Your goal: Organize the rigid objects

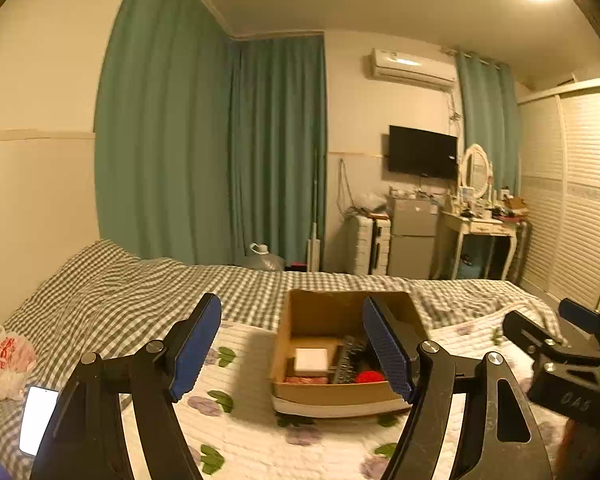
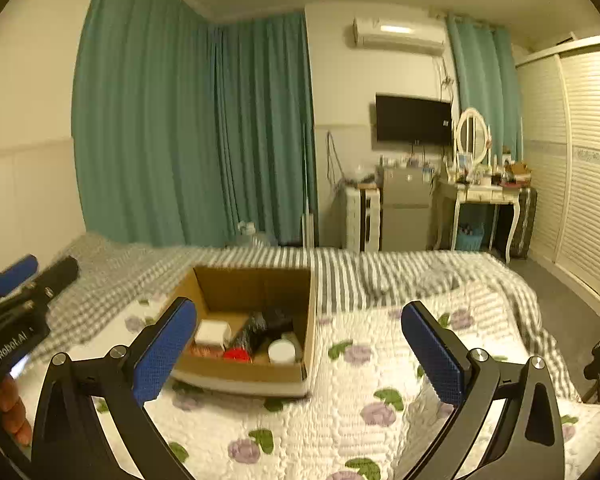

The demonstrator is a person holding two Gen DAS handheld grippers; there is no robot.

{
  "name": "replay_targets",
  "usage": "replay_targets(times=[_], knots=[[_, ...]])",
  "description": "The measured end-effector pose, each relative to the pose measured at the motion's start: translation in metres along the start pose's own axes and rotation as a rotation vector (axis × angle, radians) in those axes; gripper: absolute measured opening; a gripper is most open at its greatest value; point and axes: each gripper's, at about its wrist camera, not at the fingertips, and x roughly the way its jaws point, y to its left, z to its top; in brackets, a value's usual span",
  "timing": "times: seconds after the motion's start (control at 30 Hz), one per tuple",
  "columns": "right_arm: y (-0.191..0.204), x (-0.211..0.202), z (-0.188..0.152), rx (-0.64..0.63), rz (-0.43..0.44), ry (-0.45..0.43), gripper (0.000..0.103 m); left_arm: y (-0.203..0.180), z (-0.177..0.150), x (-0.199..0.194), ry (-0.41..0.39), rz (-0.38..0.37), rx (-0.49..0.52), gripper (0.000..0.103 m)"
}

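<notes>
A cardboard box (image 1: pixel 342 360) sits on the flowered quilt (image 1: pixel 252 432) of a bed, top flaps open, and everything else is placed from it. Inside lie a white block (image 1: pixel 311 361), a dark ridged object (image 1: pixel 348 358) and something red (image 1: pixel 369 377). The right wrist view alone shows a white round lid (image 2: pixel 281 351) in the box's near right corner.

The left gripper (image 1: pixel 292 350) hangs just in front of the box, fingers spread wide and holding nothing; its right finger (image 1: pixel 388 354) covers the box's right wall. The right gripper (image 2: pixel 298 356) is also spread wide and empty, with the box behind its left finger (image 2: pixel 162 354).

Only the left wrist view shows a lit phone (image 1: pixel 38 420) and a plastic bag (image 1: pixel 4 360) far left of the box on the checked sheet (image 1: pixel 120 284).
</notes>
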Motion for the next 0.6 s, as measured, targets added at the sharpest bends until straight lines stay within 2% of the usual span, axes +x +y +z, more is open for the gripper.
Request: replay_targets(times=[0.2,0.6], knots=[[0.007,0.019,-0.011,-0.033,-0.002,0.013,0.103,0.008,-0.021,0.021,0.075,-0.012,0.015,0.076],[0.016,0.022,-0.015,-0.057,-0.004,0.029,0.103,0.012,-0.025,0.019,0.1,-0.029,-0.01,0.076]])
